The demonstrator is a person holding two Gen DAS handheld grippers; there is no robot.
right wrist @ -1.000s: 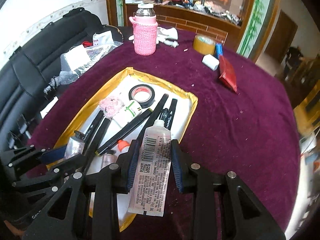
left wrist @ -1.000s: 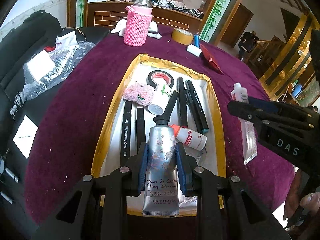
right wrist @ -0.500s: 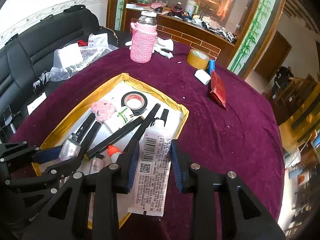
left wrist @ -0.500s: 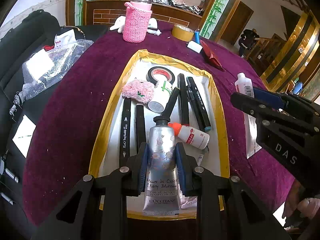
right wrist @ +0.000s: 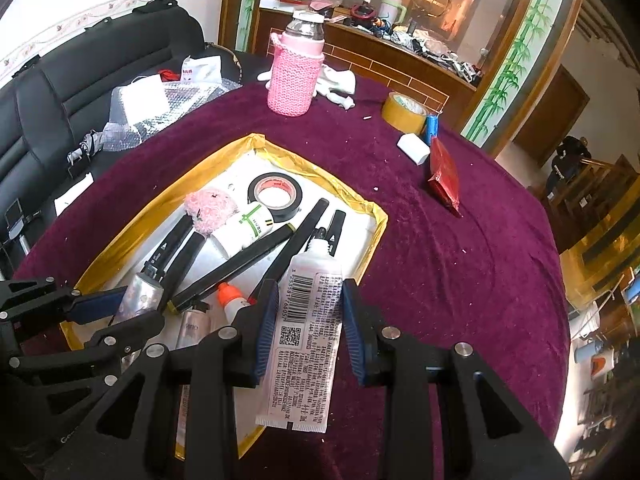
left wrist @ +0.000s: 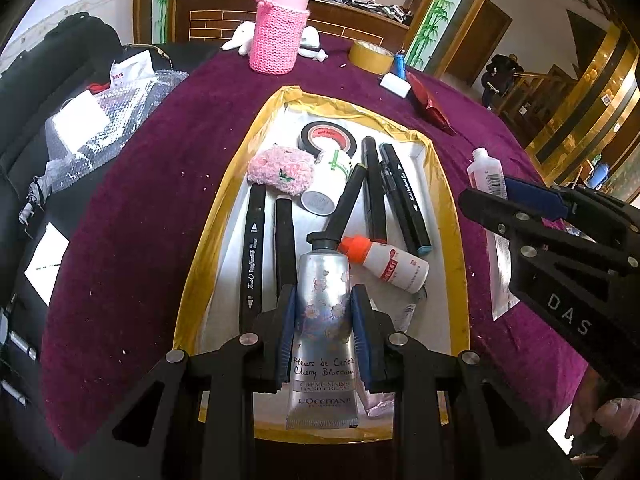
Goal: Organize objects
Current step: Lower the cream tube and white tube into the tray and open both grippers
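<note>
A: Status? Where are the tubes?

B: Left gripper (left wrist: 323, 330) is clamped on the hand cream (left wrist: 324, 320), held over the near end of the tray (left wrist: 448, 200). Right gripper (right wrist: 308, 330) is clamped on the white tube (right wrist: 306, 344), over the tray's near right corner.

A: What's in the tray?

B: Markers (left wrist: 374, 188), black tape (left wrist: 329, 138), pink scrunchie (left wrist: 280, 168), white bottle (left wrist: 326, 186) and a dropper bottle (left wrist: 386, 262). Loosely piled, some crossing.

A: What's left?

B: My read: mostly done. Both tubes need setting down. Far on the cloth (right wrist: 440, 260): pink bottle (right wrist: 294, 76), yellow tape (right wrist: 404, 114), eraser (right wrist: 414, 148), red packet (right wrist: 444, 176). Can't tell whether those belong in the tray.

A: Risk?

B: Little bare tray floor left, so the tubes will likely land on the markers.
</note>
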